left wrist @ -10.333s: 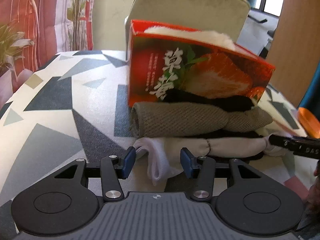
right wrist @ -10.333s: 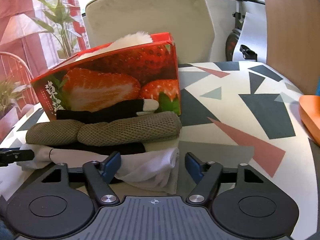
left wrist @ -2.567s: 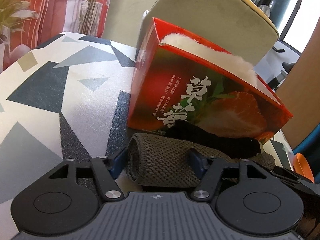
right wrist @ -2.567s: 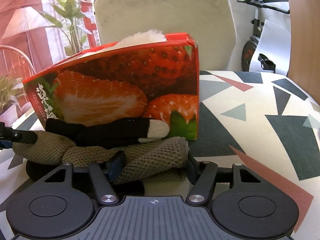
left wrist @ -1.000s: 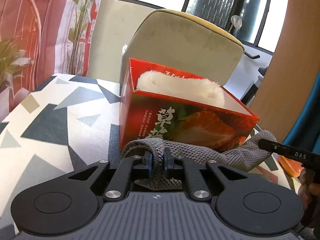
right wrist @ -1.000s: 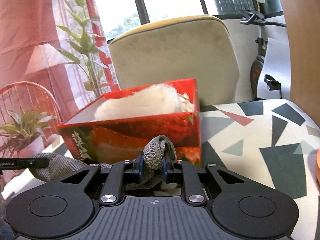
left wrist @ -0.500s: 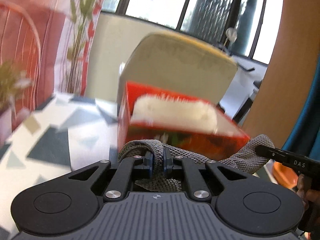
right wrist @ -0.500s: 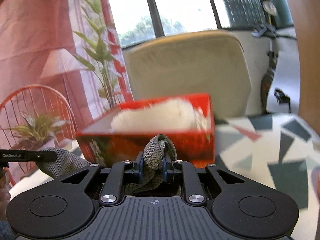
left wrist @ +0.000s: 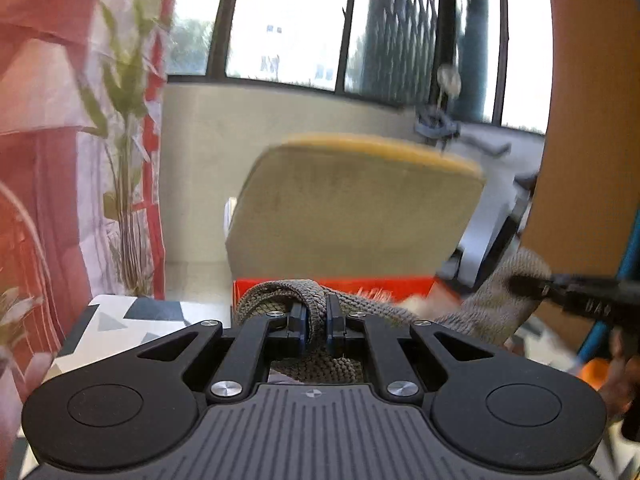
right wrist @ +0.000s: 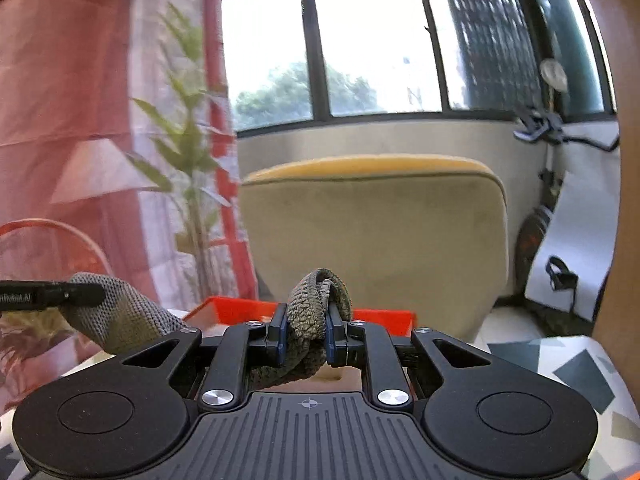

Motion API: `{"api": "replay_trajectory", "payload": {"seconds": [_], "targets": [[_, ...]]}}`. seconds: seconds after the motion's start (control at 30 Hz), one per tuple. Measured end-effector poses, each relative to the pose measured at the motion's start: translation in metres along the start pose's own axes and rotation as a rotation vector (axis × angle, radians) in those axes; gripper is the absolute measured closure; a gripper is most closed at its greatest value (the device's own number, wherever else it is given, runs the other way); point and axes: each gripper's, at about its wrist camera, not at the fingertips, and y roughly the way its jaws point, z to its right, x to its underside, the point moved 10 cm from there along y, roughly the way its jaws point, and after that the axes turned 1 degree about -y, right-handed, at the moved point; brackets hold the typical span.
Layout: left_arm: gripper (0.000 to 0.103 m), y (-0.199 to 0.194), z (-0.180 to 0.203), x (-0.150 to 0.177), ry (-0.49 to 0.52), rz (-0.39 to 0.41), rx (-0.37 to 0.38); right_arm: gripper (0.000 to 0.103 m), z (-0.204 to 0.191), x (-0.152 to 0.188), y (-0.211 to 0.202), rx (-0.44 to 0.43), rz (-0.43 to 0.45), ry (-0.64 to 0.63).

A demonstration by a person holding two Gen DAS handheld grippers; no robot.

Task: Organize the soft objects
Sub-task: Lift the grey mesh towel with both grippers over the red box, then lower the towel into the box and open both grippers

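Big barred windows (right wrist: 360, 48) fill the back of the room, bright with daylight, and a beige chair back (right wrist: 372, 236) with a yellow top edge stands just beyond the patterned table (right wrist: 580, 372). Pink curtain (right wrist: 60, 120) and a leafy plant (right wrist: 188, 152) on the left side, both smeared by motion.

Up front, the left gripper (left wrist: 316, 322) has its jaws pressed tight on one end of an olive knitted cloth (left wrist: 492, 308), a fold of the weave bulging above and below the blue pads. The right gripper (right wrist: 305, 338) is likewise pinching the other end of that cloth, a thick loop standing up over its fingertips. Between the two, the fabric stretches across in the air, above the near edge of the red box (left wrist: 360, 284).

Of that box only the top rim shows in either view; its printed face is hidden behind the gripper bodies. A pale blur just inside the rim, seen from the left wrist, might be something white and fluffy (left wrist: 424, 302), but it's too smeared to call.

From the left wrist, the right gripper's tip pokes in at the right edge, blurred, with part of a hand (left wrist: 624, 376) cut off below it. An orange object (left wrist: 596, 372) peeks out there too, unidentifiable.
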Motion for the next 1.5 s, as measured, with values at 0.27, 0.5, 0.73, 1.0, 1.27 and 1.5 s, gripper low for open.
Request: {"api": "replay_trajectory", "payload": {"seconds": [0.27, 0.5, 0.73, 1.0, 1.27, 1.5], "targets": [[0.093, 0.050, 0.002, 0.039, -0.006, -0.208, 0.001, 0.087, 0.007, 0.039, 0.049, 0.049, -0.190, -0.064], [0.093, 0.068, -0.006, 0.061, -0.066, -0.364, 0.059, 0.087, 0.004, 0.064, 0.068, 0.059, -0.290, -0.047], [0.093, 0.074, -0.011, 0.069, -0.113, -0.404, 0.058, 0.087, 0.004, 0.076, 0.073, 0.062, -0.345, -0.034], [0.093, 0.076, -0.006, 0.071, -0.084, -0.407, 0.041, 0.087, 0.003, 0.089, 0.075, 0.070, -0.373, -0.012], [0.066, 0.065, -0.006, 0.057, -0.051, -0.369, 0.039, 0.078, 0.008, 0.080, 0.068, 0.122, -0.337, -0.050], [0.002, 0.035, -0.002, 0.037, -0.023, -0.235, 0.035, 0.033, 0.008, 0.060, 0.044, 0.153, -0.191, -0.118]]}}
